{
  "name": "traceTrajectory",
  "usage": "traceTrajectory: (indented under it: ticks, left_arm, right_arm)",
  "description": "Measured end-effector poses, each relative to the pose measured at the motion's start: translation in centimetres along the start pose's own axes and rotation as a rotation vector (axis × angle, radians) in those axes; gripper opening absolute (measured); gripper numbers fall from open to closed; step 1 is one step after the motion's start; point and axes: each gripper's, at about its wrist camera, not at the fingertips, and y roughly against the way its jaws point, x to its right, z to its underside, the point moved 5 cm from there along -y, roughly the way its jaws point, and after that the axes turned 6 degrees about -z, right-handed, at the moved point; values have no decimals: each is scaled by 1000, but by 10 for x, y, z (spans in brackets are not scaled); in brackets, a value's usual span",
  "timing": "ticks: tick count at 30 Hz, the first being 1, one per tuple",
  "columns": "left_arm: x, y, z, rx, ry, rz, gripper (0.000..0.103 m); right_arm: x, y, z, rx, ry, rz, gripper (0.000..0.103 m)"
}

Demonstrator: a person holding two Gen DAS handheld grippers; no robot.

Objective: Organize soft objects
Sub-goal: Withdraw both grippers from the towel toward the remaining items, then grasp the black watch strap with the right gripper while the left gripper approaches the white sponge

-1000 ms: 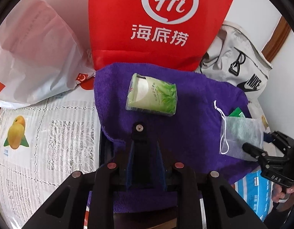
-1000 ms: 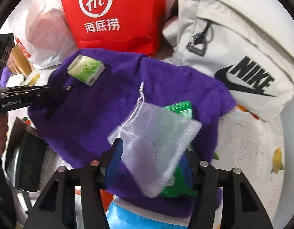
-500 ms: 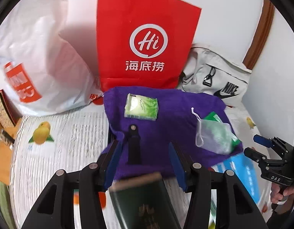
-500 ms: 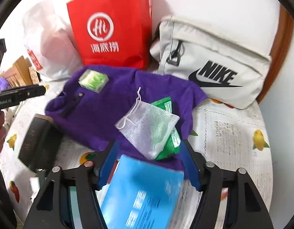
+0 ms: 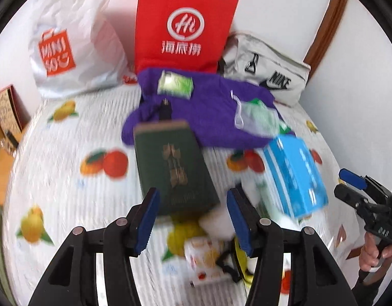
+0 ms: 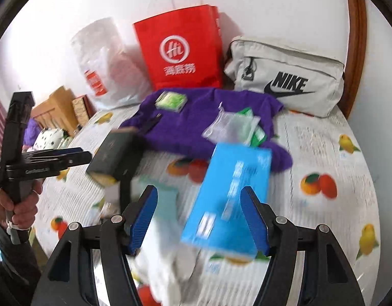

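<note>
A purple towel (image 5: 208, 112) (image 6: 201, 117) lies at the back of the table. On it rest a green tissue pack (image 5: 174, 84) (image 6: 171, 100) and a white mesh pouch (image 5: 254, 117) (image 6: 231, 125) over a green packet. My left gripper (image 5: 192, 191) (image 6: 78, 154) hangs above the table, well short of the towel. Its jaws are opening and hold nothing; a dark green book (image 5: 173, 165) lies below them. My right gripper (image 6: 199, 188) (image 5: 346, 186) stands open and empty above a blue box (image 6: 231, 196).
A red paper bag (image 5: 185, 25), a white plastic bag (image 5: 73, 43) and a grey Nike bag (image 6: 287, 76) line the wall behind the towel. Small boxes and packets lie on the fruit-print tablecloth (image 5: 68, 178) near the front. Wooden items stand at the far left.
Both grippers have pulled back and up from the towel, so the book and the blue box came into view. The left jaws have widened from nearly closed; the right widened slightly.
</note>
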Motion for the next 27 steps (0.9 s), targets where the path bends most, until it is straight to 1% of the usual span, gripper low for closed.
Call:
traceTrajectory:
  ticks: [2, 5, 7, 9, 10, 12, 14, 15, 18, 22, 24, 27]
  left_arm:
    - [7, -2, 16, -18, -5, 19, 53]
    - [15, -3, 36, -34, -11, 25, 53]
    - [12, -2, 46, -33, 10, 21, 54]
    - [4, -1, 55, -35, 36, 12, 58]
    - [0, 0, 60, -34, 45, 3, 58]
    - [-10, 1, 67, -30, 58, -29, 58]
    - [-21, 3, 73, -25, 72, -59, 58]
    - [-26, 3, 74, -25, 77, -68, 58]
    - [-38, 3, 80, -37, 86, -79, 59]
    - [-50, 1, 85, -37, 93, -76, 59]
    - [-54, -1, 87, -39, 95, -64, 59]
    - [-58, -3, 87, -41, 109, -46, 59]
  right_arm:
    - [-7, 2, 16, -10, 9, -5, 67]
    - [-18, 2, 37, -10, 1, -19, 67]
    - [-29, -1, 47, -15, 11, -66, 67]
    - [-46, -7, 55, -23, 57, -83, 67]
    - [-52, -8, 56, -21, 77, -89, 66]
    - [-71, -16, 57, -15, 144, -113, 60]
    - [-82, -26, 54, -24, 179, -136, 46]
    - [-88, -35, 51, -40, 193, -149, 45]
    - [-98, -55, 43, -75, 208, -154, 44]
    - [-99, -76, 33, -90, 197, -125, 44]
    - [-99, -88, 33, -125, 192, -122, 44]
    - [-101, -103, 35, -162, 209, -73, 44]
